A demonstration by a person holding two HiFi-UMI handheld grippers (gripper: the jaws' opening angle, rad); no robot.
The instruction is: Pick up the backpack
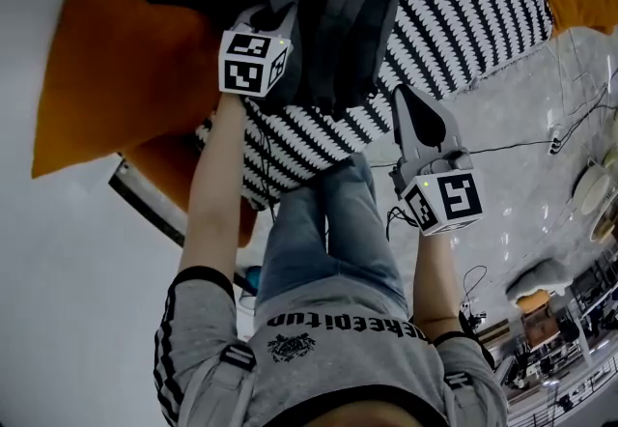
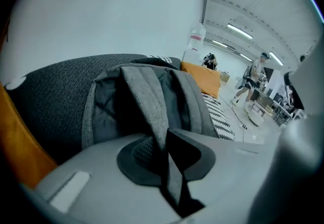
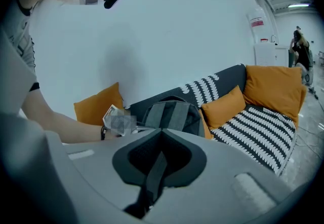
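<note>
**A:** What did the head view show?

**B:** A dark grey fabric backpack (image 1: 338, 19) lay at twelve o'clock on a black-and-white patterned sofa (image 1: 463, 19). A large orange cushion (image 1: 116, 77) sat at nine o'clock of the bag. The left gripper (image 1: 288, 21) was against the backpack's nine o'clock side, its fingertips covered by its own marker cube and the fabric. The right gripper (image 1: 410, 99) hung apart from the backpack, at five o'clock of it, with its jaws drawn together to a point.

**A:** And the left gripper view?

**B:** There the left gripper (image 2: 169, 167) had its jaws nearly together, pinching a lighter grey woven strap (image 2: 152, 116) of the backpack (image 2: 111, 101). The strap ran down from twelve o'clock into the narrow slit between the fingers. The bag's body rose just beyond them, filling the twelve o'clock direction.

**A:** And the right gripper view?

**B:** The right gripper (image 3: 154, 172) had its jaws closed with nothing between them. The backpack (image 3: 172, 114) stood well beyond the fingers at twelve o'clock, on the sofa (image 3: 263, 132). The person's bare forearm (image 3: 66, 129) reached toward it from nine o'clock. Two more orange cushions (image 3: 276, 88) leaned at two o'clock.
</note>
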